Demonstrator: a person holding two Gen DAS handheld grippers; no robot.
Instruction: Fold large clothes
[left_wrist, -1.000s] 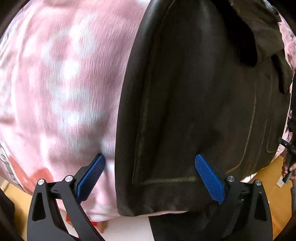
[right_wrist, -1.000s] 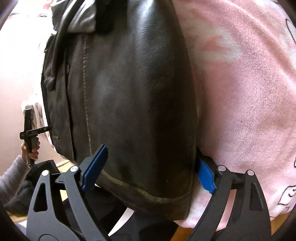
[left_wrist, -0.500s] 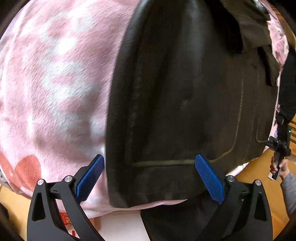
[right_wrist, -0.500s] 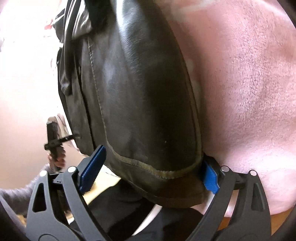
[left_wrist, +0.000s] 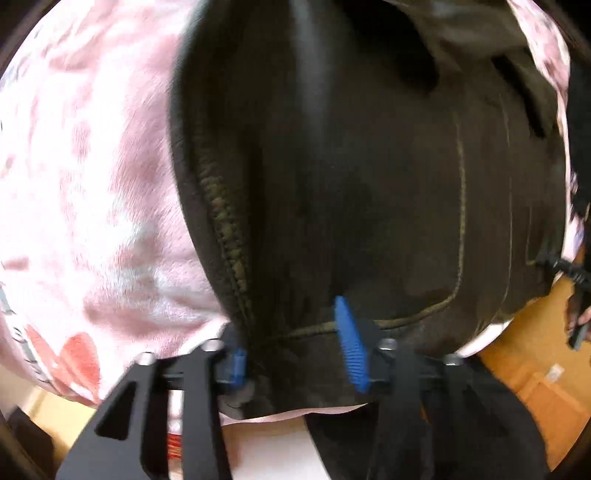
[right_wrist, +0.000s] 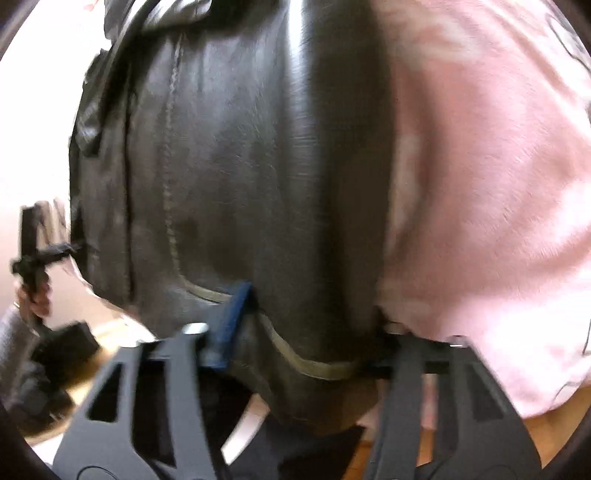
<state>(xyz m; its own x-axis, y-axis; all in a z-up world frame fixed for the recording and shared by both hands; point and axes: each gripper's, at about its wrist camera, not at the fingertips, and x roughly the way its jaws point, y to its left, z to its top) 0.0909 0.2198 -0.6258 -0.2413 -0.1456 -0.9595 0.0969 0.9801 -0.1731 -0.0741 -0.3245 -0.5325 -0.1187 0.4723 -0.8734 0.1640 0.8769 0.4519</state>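
Both sets of jaws have been narrowed since the earlier frames, from wide open to pinched on the jacket hem. Left gripper (left_wrist: 295, 350) — jaws partly closed, hem corner by the ribbed seam bunched between the blue pads (left_wrist: 351, 350). Right gripper (right_wrist: 303, 332) — jaws drawn in on the opposite hem corner; the far pad is hidden under the leather, so full contact cannot be confirmed. Jacket (left_wrist: 351, 184) is laid flat on the pink blanket (left_wrist: 92, 184), collar end farthest. Beyond the hem, the other gripper and a hand (right_wrist: 35, 295) are seen. Motion blur throughout.
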